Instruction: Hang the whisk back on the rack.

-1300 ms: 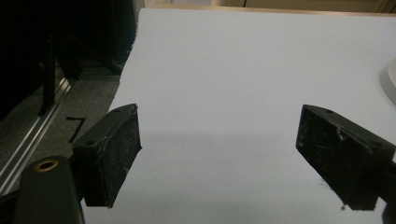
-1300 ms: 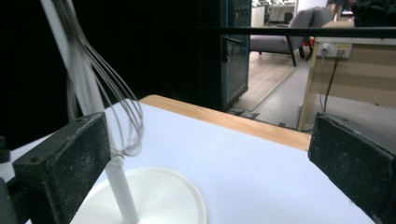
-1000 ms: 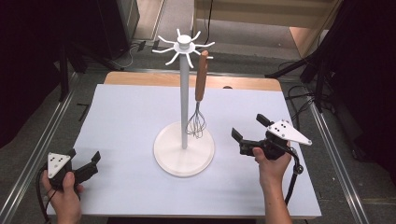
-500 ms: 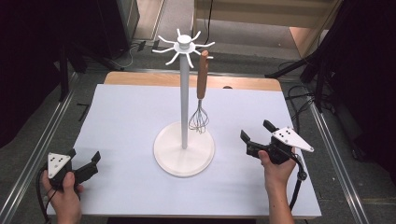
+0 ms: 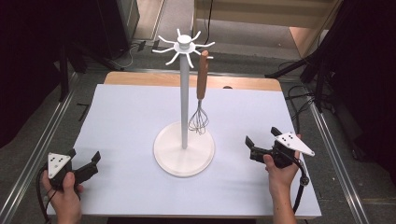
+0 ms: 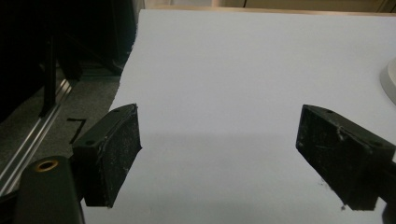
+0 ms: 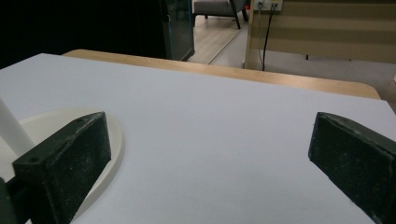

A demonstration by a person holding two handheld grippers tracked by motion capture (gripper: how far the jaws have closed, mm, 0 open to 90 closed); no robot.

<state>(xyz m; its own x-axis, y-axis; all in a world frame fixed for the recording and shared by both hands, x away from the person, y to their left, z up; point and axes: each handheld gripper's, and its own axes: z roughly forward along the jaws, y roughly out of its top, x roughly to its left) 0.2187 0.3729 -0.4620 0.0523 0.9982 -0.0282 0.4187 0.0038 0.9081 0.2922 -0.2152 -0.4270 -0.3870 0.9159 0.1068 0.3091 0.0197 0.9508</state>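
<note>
Whisk [image 5: 200,109] hangs by its brown wooden handle from one of the arms at the top of the white stand [image 5: 184,93], wire head down, so its long axis runs straight up and down, just beside the pole and above the round base; whether the wires touch the base I cannot tell. From the right gripper [image 5: 259,142] it lies up and to the left in the high view, across a stretch of bare white table [image 5: 121,116], with nothing standing between them. That gripper sits low near the table's right side, jaws spread wide with nothing between them (they have just been opening again after a brief partial close), and in the right gripper view the stand's base shows at the left behind the near jaw. The left gripper [image 5: 84,164] rests at the near left corner, likewise wide open and empty, and lies well farther from the whisk. The right hand is the nearer one, and I judge any reach would have to meet the vertical handle from the side.
</note>
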